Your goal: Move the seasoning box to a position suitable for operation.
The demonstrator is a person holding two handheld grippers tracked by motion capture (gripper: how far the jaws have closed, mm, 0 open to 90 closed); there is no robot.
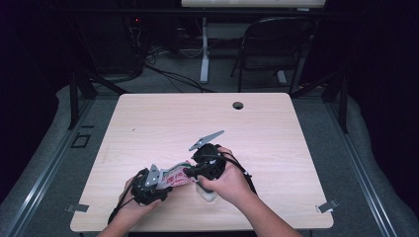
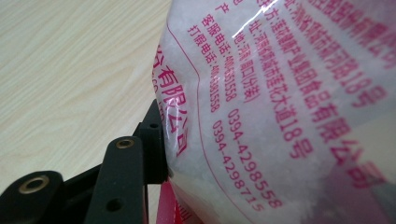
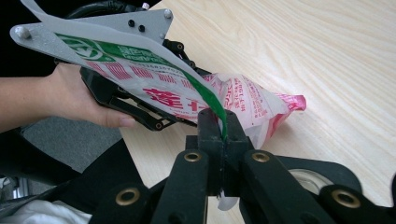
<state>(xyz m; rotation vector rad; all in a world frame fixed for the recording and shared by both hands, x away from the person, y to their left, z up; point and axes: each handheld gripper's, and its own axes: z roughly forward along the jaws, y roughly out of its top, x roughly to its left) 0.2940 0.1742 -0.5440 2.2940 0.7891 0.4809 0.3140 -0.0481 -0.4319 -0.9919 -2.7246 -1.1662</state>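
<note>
Pinching the bag (image 3: 243, 100) edge, right hand-held gripper (image 3: 223, 135) is clamped tight; left hand-held gripper (image 1: 148, 185) grips the bag's body above the bench (image 1: 276, 128).

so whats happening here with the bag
A person at a wooden table holds a pair of tongs in each hand and works on a plastic bag of white grains with red print. The right tongs are shut on a thin edge of the bag's film, pinching it flat. The left tongs grip the filled body of the bag from the other side. The bag is held between the two, near the table's front edge, with one end of it close to or on the tabletop.
</note>
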